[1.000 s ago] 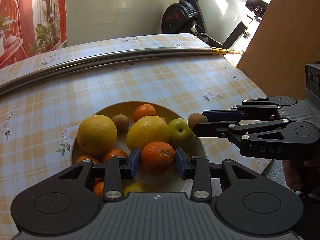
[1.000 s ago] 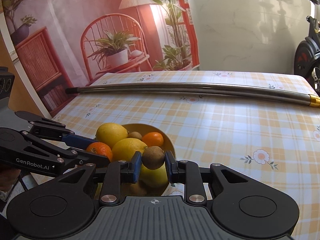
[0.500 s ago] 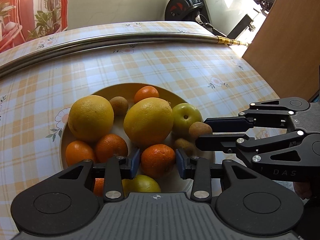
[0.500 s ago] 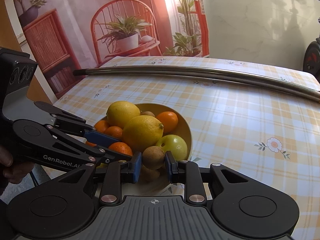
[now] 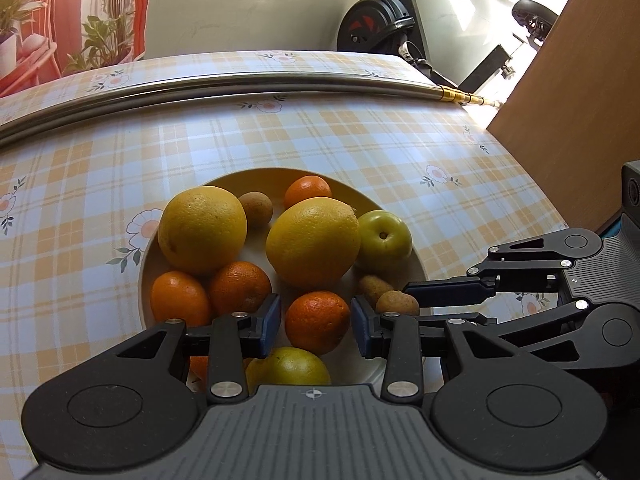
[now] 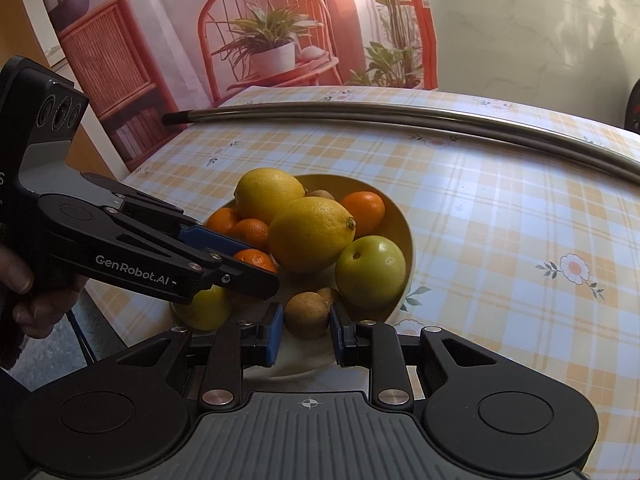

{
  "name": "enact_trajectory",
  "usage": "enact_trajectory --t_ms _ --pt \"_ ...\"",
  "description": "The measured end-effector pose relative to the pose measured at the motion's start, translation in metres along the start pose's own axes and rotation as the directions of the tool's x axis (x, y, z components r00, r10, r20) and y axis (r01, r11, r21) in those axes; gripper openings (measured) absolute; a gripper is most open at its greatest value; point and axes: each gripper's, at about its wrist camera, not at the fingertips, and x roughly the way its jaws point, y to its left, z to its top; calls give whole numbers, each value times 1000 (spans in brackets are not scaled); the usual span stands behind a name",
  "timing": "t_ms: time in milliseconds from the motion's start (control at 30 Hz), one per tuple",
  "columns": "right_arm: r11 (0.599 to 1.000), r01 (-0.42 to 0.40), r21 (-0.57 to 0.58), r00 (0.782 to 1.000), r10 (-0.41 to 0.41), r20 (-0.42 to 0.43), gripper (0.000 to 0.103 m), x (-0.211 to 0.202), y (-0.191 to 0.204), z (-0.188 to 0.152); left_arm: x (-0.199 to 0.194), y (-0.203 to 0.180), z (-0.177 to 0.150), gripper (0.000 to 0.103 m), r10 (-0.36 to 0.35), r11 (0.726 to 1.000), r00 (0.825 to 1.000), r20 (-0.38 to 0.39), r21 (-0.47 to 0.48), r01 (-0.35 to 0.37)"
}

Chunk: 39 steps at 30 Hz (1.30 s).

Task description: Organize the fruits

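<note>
A cream bowl on the checked tablecloth holds two big yellow citrus fruits, several small oranges, a green apple and small brown fruits. My left gripper is shut on a small orange just above the bowl's near side. In the right wrist view the left gripper reaches in from the left with that orange. My right gripper is shut on a small brown fruit, low at the bowl's near edge beside the green apple. The right gripper enters the left wrist view from the right.
A long steel pole lies across the far part of the table. Beyond the table's right edge stand a brown board and an exercise bike. A hand grips the left tool's handle. A plant-and-chair backdrop hangs behind.
The right gripper has sunk with the brown fruit from above the bowl's right rim to low inside its near edge. The left gripper has kept the orange over the bowl with little movement.
</note>
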Motion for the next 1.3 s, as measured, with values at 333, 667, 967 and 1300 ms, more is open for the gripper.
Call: enact_trajectory --t_ms 333,667,967,1300 --pt "999 -32 -1 998 32 -46 23 9 5 -5 -20 1 -6 41 36 999 997 66 -31 -34" --pt "999 -50 -13 996 49 -74 23 16 9 -8 -42 8 -13 42 98 990 987 128 -116 -83" --pt "999 -46 -20 997 45 -70 29 14 11 -7 -51 8 -15 51 155 982 975 159 -129 -135" --pt "1000 -10 -14 1000 10 -2 30 -4 12 -4 -69 3 -20 52 200 975 958 206 -135 -175"
